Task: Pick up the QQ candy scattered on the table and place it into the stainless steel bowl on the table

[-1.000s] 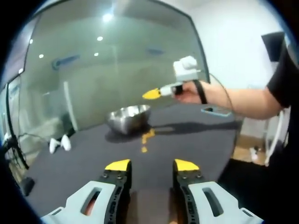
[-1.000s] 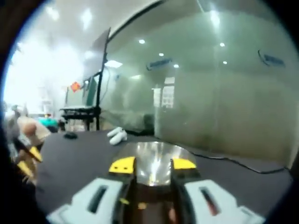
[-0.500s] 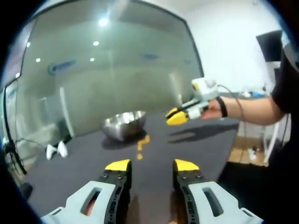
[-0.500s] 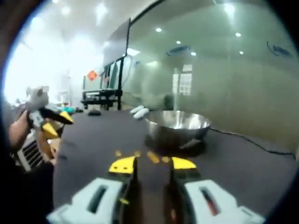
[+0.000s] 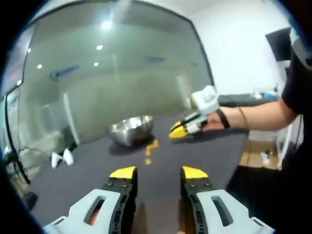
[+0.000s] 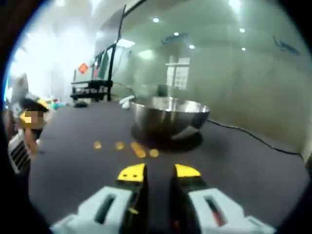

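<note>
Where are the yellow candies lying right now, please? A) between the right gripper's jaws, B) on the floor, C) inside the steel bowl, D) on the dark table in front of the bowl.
D: in the right gripper view the candies lie on the table just in front of the bowl, ahead of the empty right gripper.

Two handheld grippers share one build: the left gripper point(image 5: 158, 172) has pale grey slotted shells, black toothed jaws and yellow tips, as does the right gripper point(image 6: 159, 171) point(image 5: 178, 130) (a white box on top). The person wears a black short sleeve point(image 5: 298, 73) and a dark wrist strap point(image 5: 224, 118).
</note>
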The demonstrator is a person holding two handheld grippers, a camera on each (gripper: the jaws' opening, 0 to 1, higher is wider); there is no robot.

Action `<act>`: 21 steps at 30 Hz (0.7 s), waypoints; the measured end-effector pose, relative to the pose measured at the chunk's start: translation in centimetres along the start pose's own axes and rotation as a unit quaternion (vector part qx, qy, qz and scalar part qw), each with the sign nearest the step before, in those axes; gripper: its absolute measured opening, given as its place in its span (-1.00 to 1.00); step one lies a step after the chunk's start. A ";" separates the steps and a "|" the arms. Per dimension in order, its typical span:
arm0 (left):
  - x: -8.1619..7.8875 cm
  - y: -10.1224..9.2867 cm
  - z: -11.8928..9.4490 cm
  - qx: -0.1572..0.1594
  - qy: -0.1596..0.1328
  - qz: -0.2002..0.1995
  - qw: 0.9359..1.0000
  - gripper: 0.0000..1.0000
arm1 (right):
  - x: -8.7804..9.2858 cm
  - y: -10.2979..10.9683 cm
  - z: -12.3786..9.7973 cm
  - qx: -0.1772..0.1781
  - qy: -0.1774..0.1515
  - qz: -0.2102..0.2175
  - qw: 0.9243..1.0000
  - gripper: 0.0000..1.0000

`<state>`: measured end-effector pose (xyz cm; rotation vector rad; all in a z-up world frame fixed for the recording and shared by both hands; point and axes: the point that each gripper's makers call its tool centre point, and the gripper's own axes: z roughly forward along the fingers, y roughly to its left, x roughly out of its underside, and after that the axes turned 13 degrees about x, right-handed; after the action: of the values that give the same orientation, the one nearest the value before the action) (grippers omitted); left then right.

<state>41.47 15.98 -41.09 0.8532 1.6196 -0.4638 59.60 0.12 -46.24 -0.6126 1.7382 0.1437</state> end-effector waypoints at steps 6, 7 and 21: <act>0.4 0.4 -0.5 -0.011 0.010 -0.006 1.000 -0.26 | 0.5 0.7 3.5 -0.027 0.019 -0.011 0.999 -0.59; 0.5 0.6 -0.7 -0.014 0.010 -0.008 1.000 -0.26 | 0.3 0.9 3.8 -0.027 0.014 -0.004 1.000 -0.60; 1.1 0.7 -1.5 -0.025 0.025 -0.009 0.999 -0.26 | -0.7 1.7 6.7 -0.042 0.008 -0.017 0.999 -0.71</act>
<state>40.95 17.86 -41.70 0.8187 1.6792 -0.4160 64.71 4.58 -47.75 -0.7066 1.7440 0.1897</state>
